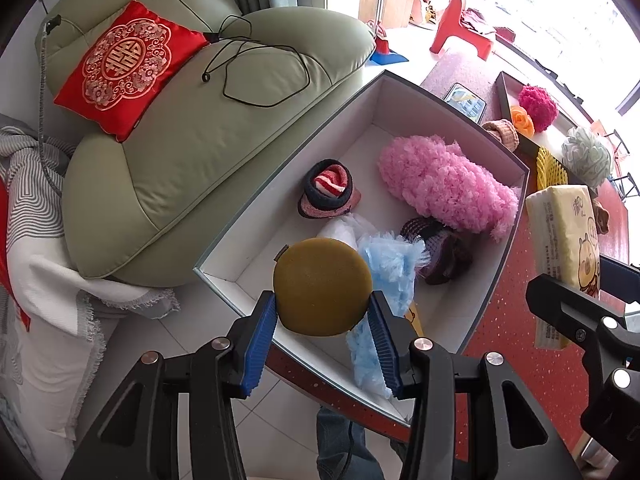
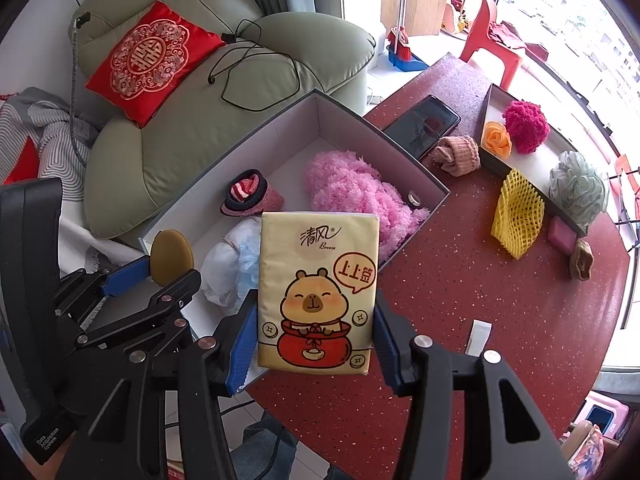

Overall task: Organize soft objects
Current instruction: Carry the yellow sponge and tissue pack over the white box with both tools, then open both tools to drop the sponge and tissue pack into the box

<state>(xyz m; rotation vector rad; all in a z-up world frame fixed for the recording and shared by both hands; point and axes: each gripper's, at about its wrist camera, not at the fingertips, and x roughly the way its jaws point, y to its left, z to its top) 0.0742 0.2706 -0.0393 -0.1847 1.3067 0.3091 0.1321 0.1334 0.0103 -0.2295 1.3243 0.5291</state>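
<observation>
Left wrist: left gripper (image 1: 323, 307) clamped on the olive round sponge (image 1: 322, 286) — held over the near corner of the white box (image 1: 280, 184). Right gripper (image 2: 316, 338) clamps the tissue pack (image 2: 318, 294) — above the box's near edge.

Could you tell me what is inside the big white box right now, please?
In the box: pink fluff, striped knit roll, dark knit piece, blue fluff, white bag. Held items hide the near end.

The red speckled table (image 2: 460, 320) (glossy) carries a grey box (image 2: 400, 148), phone (image 2: 420, 124) and yellow net (image 2: 516, 216).
</observation>
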